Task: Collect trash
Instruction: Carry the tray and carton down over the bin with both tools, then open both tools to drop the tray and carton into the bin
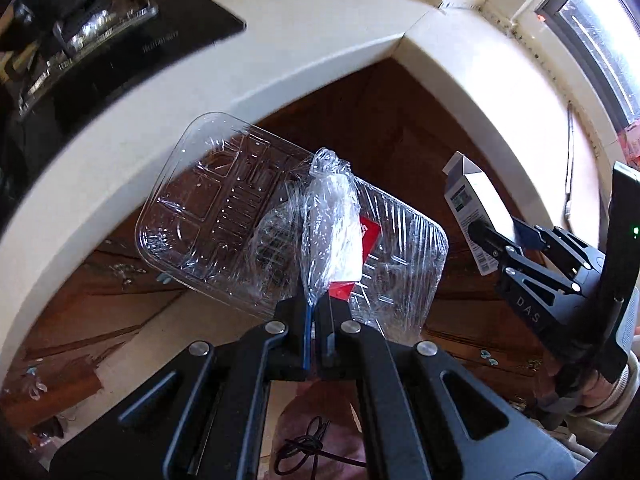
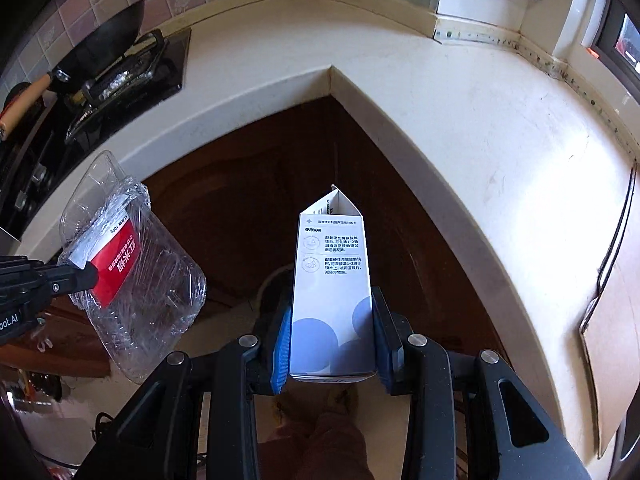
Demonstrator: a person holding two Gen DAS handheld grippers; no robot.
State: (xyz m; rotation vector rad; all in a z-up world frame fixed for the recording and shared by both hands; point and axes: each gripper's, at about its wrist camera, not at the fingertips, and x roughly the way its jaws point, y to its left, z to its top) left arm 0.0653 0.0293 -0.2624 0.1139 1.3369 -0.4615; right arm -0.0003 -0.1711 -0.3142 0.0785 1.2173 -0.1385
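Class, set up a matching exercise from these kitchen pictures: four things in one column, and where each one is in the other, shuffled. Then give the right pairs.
Things:
1. plastic tray
2. box
3. wok
4. countertop

Places:
A. on the stove
B. held in the right gripper
C. wraps round the corner, under the window
D. held in the left gripper

Pairs: 1-D, 2-B, 3-A, 4-C

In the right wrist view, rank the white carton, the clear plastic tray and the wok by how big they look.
1. White carton, though it is nearest the camera.
2. Clear plastic tray, looks about as big; unsure.
3. Wok, smallest, farthest away.
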